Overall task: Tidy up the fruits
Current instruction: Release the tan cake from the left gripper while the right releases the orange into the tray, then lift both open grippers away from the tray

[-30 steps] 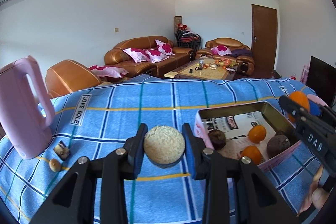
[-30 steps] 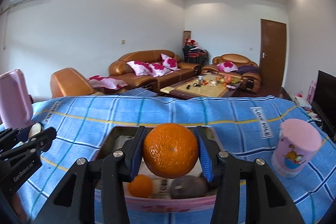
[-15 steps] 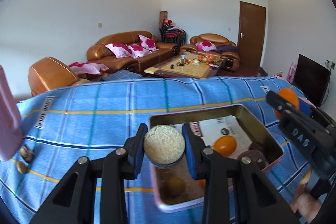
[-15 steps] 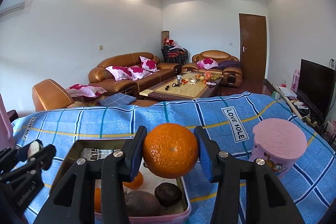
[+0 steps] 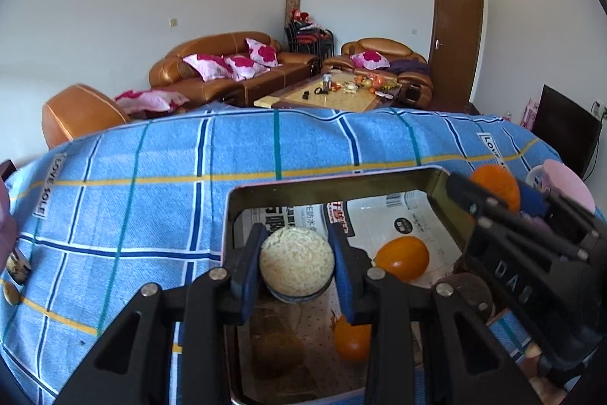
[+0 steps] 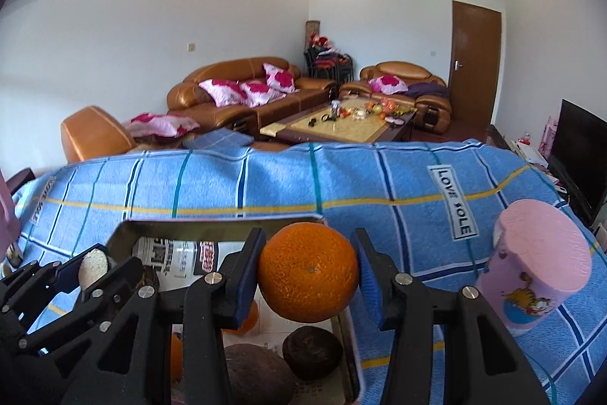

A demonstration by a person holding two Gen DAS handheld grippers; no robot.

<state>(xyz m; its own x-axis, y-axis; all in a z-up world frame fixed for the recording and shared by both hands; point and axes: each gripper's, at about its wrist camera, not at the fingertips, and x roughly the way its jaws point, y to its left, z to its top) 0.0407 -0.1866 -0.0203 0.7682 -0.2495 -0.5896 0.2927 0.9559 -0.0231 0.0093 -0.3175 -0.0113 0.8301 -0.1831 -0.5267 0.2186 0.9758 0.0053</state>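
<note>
My left gripper (image 5: pixel 296 272) is shut on a pale, rough round fruit (image 5: pixel 296 262), held above the left part of a metal tin (image 5: pixel 334 183) lined with newspaper. Inside the tin lie two small orange fruits (image 5: pixel 403 257) and dark brown ones (image 5: pixel 467 291). My right gripper (image 6: pixel 308 278) is shut on a large orange (image 6: pixel 308 276), hanging over the tin's right rim (image 6: pixel 227 223). Each gripper shows in the other's view: the right one (image 5: pixel 504 192) at the tin's right, the left one (image 6: pixel 91 264) at its left.
The tin stands on a table under a blue checked cloth (image 6: pixel 379 177). A pink cup (image 6: pixel 538 268) with a cartoon print stands to the tin's right. Small scraps (image 5: pixel 11 279) lie at the cloth's left edge. Sofas and a coffee table fill the room behind.
Both grippers have moved in over the tin with their fruits still held. The left one came from the open cloth at the left; the pink jug has slid out of its view.
</note>
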